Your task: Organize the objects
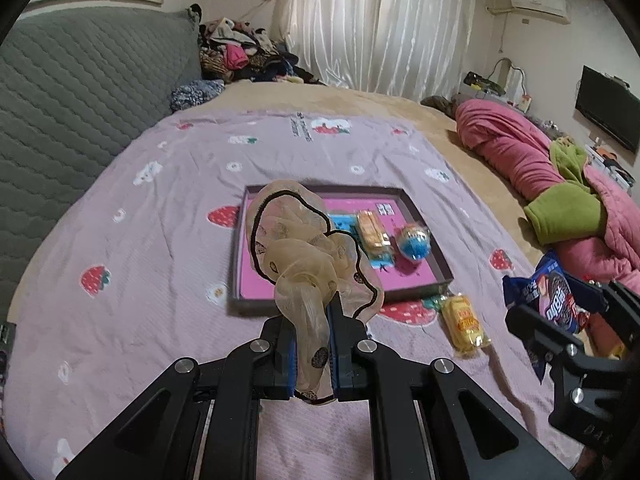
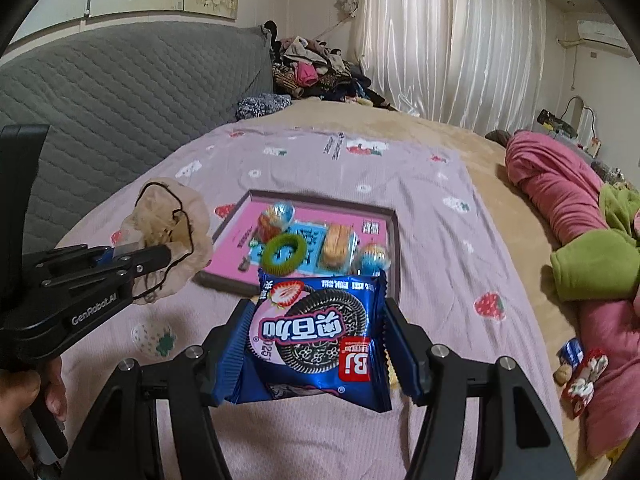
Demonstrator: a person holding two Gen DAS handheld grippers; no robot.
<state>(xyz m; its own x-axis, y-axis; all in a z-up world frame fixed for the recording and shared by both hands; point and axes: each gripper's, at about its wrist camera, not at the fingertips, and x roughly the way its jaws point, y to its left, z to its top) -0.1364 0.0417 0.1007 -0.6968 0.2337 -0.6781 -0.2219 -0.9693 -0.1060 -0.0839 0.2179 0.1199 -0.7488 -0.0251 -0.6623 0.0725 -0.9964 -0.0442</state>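
My left gripper (image 1: 312, 316) is shut on a beige sheer scrunchie (image 1: 296, 240) with black trim, held above the near left part of the pink tray (image 1: 260, 276). It also shows in the right wrist view (image 2: 172, 232). My right gripper (image 2: 316, 312) is shut on a blue cookie packet (image 2: 316, 332), held in front of the tray (image 2: 232, 236). In the tray lie a wrapped cake (image 1: 372, 228), a blue and white ball (image 1: 414, 242), a green ring (image 2: 282, 254) and another wrapped ball (image 2: 276, 214).
A yellow snack pack (image 1: 466, 320) lies on the strawberry sheet (image 1: 160, 240) just before the tray. A pink and green quilt (image 1: 540, 168) is heaped at right, with small snack packs (image 2: 580, 376) beside it. A grey headboard (image 1: 80, 88) and a clothes pile (image 1: 244, 52) stand behind.
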